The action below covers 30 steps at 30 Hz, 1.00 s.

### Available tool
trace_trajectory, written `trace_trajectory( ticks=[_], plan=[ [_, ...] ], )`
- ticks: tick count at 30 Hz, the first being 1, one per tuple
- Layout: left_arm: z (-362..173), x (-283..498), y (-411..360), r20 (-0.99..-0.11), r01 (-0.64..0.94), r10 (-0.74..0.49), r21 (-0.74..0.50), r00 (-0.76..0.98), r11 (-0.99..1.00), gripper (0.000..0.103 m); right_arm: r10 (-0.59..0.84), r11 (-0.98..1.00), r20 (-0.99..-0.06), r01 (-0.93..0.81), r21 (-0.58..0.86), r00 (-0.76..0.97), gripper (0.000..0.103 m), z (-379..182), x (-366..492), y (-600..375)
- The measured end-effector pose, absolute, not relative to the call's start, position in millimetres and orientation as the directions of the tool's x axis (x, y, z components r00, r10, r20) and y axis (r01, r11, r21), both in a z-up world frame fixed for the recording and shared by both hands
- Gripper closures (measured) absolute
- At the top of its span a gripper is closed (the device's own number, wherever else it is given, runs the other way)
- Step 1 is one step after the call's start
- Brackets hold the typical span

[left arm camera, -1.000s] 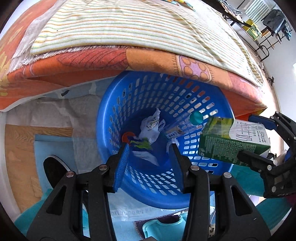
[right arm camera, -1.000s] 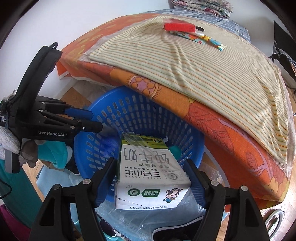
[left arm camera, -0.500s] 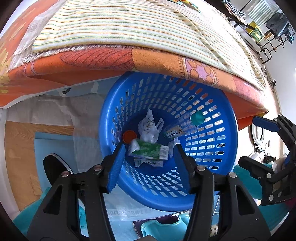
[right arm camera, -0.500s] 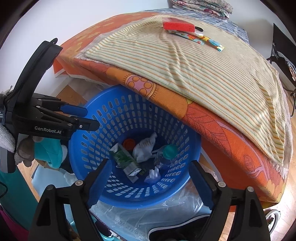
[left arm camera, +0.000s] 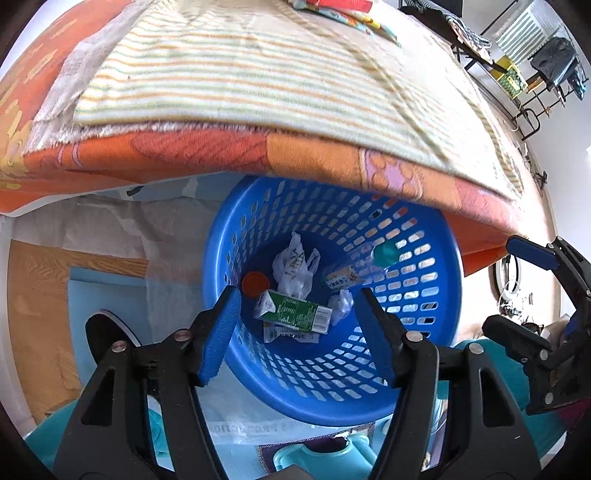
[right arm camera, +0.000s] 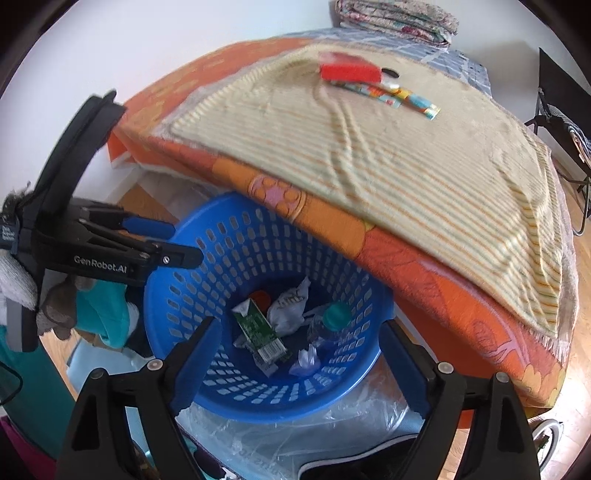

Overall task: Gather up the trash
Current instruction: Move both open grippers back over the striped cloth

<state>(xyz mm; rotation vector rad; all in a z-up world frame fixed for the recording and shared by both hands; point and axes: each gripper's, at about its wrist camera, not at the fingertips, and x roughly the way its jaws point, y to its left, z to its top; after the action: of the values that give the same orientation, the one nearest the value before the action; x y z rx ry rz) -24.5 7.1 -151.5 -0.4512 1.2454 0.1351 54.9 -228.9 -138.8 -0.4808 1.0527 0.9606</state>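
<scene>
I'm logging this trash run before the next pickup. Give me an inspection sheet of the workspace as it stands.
Surface: bed with striped blanket over orange cover; wood floor below.
Job's things: blue basket holds green milk carton, crumpled white bag, teal-capped bottle, orange lid, small paper scraps.
Clutter: red box and colourful wrappers on the blanket; clear plastic sheet under the basket.
Grippers: left gripper open, empty; right gripper open, empty.
Cables: nothing seen.
Surroundings: white wall, folded bedding, black rack.
</scene>
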Motion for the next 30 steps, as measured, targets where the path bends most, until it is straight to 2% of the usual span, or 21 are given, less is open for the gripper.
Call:
trace_trajectory(
  ticks=[10, 18, 23, 30],
  plan=[
    [-106.5, 2.9, 21.5, -0.897, -0.337, -0.162, -0.314, 0.411, 0.888, 0.037, 0.507, 0.577, -0.834, -0.804, 0.142, 0.217, 0.012, -104.8, 92.8, -235.3],
    [-69.0, 48.0, 53.3, -0.858, -0.354, -0.129, -0.336, 0.496, 0.873, 0.037, 0.551, 0.608, -0.790, -0.778, 0.159, 0.269, 0.012, -83.7, 135.9, -233.9],
    [-65.2, 81.1, 79.4, -0.842, -0.392, -0.137, -0.379, 0.521, 0.839, 0.037, 0.572, 0.595, -0.753, -0.797, 0.106, 0.327, 0.012, -76.4, 164.3, -222.0],
    [-72.7, 125.9, 108.3, -0.816, -0.430, -0.182, -0.462, 0.548, 0.776, 0.037, 0.561, 0.593, -0.750, -0.803, 0.067, 0.351, 0.012, -78.5, 208.1, -201.1]
  ],
)
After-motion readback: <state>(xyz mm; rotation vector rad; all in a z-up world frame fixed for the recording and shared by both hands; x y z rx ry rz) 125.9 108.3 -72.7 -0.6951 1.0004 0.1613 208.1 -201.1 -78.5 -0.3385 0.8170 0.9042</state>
